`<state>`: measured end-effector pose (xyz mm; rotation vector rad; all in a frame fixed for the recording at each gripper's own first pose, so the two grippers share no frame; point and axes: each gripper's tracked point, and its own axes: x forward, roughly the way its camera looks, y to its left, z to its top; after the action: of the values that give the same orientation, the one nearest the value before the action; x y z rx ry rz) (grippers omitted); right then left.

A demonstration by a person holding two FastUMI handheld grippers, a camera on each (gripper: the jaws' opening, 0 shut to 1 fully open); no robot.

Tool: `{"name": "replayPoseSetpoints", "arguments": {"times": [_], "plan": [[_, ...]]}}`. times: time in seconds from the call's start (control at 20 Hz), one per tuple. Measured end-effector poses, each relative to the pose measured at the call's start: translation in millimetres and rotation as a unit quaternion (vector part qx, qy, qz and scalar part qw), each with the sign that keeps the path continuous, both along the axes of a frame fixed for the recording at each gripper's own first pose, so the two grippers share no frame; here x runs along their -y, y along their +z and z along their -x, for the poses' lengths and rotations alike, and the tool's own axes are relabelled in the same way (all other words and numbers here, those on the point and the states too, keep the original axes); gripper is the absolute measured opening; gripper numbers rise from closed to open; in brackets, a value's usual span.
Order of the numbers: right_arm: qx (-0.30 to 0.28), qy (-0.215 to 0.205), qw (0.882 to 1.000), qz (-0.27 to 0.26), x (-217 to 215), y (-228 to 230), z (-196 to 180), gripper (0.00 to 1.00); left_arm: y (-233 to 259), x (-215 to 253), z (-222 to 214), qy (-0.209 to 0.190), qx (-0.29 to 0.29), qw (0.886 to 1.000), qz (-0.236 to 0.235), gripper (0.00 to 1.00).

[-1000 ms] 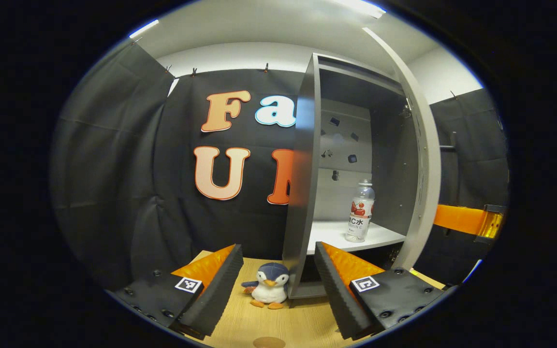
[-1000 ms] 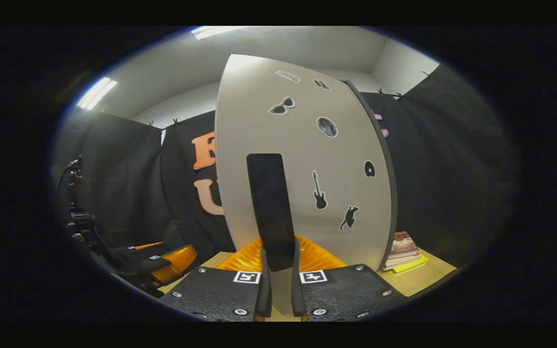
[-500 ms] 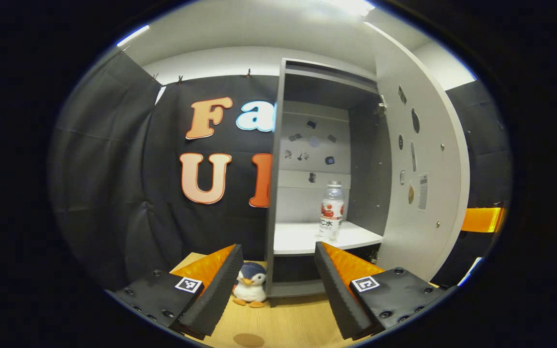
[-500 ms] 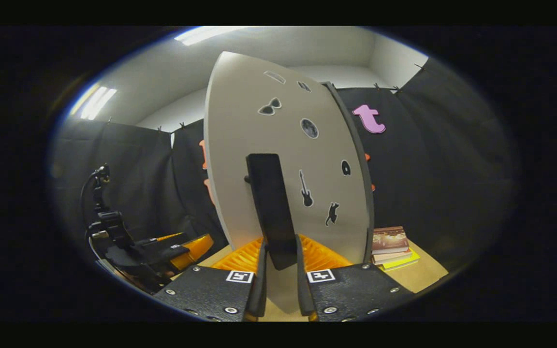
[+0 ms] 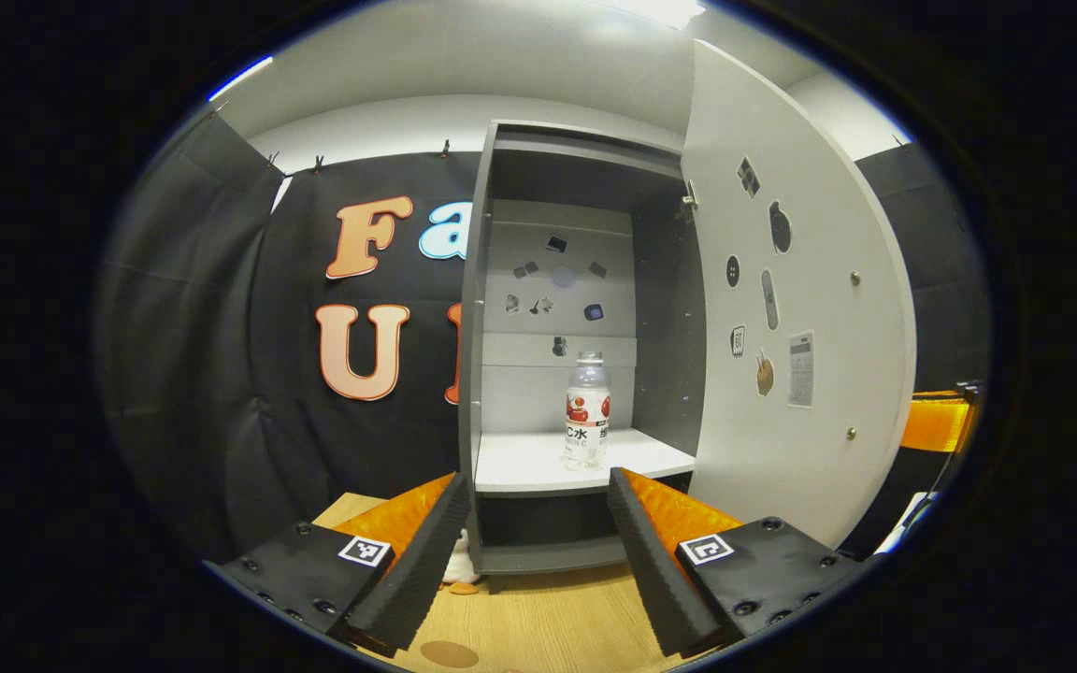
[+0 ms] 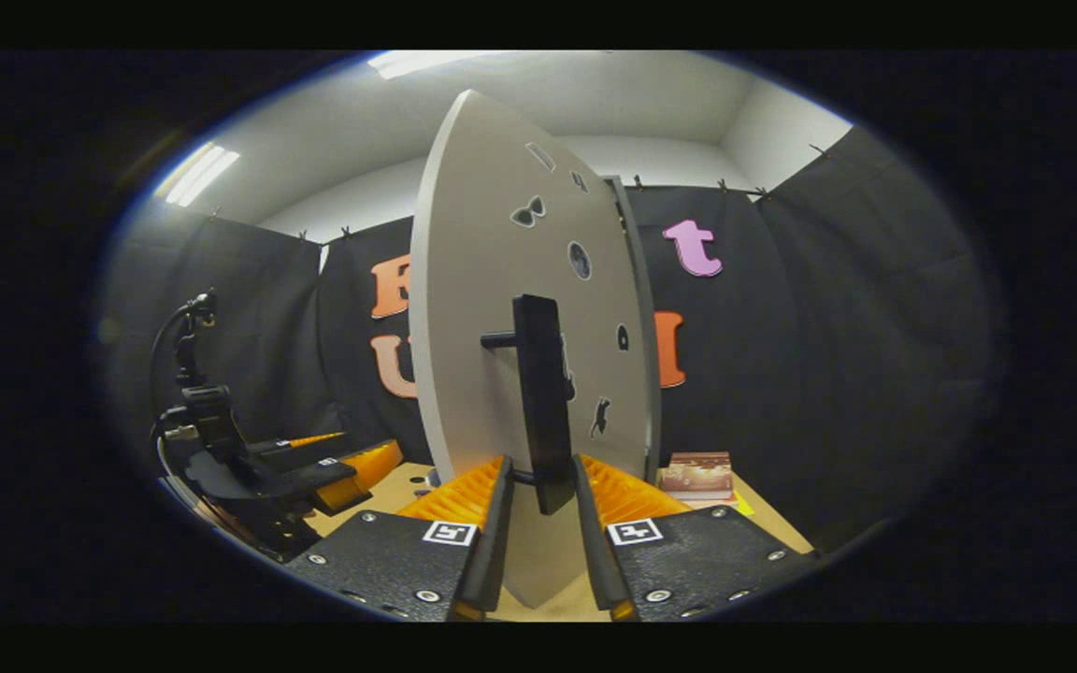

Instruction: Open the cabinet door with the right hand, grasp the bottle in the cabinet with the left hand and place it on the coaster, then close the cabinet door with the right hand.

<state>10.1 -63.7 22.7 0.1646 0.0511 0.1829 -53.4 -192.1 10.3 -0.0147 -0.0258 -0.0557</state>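
The grey cabinet stands with its pale door swung wide. A clear bottle with a red-and-white label stands upright on the white shelf. My left gripper is open and empty, short of the shelf and pointing at the bottle. A round brown coaster lies on the wooden table below it. In the right gripper view, the door carries a black handle. My right gripper straddles the handle's lower end, slightly open, with a gap on the left side.
A plush penguin peeks out behind my left finger at the cabinet's foot. A stack of books lies on the table right of the door. The left gripper and its cable show at the left of the right gripper view.
The door has swung wider open. My right fingers have eased apart on the handle. My left gripper has turned to face the cabinet, so the bottle now sits between its fingers' line.
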Motion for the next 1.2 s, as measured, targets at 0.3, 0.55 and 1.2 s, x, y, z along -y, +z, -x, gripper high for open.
{"name": "replayPoseSetpoints", "arguments": {"times": [0.3,0.55,1.2], "plan": [[-0.002,-0.046,0.999,0.001,12.6,-1.8,0.6,0.38,-0.5,36.5,2.5,-0.028,-0.003,1.000,0.003,0.99],[-0.004,-0.102,0.995,0.008,37.1,-4.4,-3.9,0.37,0.0,48.2,4.0,-0.035,0.002,0.999,-0.007,0.95],[-0.022,-0.156,0.987,0.034,70.6,-10.8,10.6,0.50,-1.2,50.8,-12.0,-0.044,0.005,0.999,-0.012,0.94]]}}
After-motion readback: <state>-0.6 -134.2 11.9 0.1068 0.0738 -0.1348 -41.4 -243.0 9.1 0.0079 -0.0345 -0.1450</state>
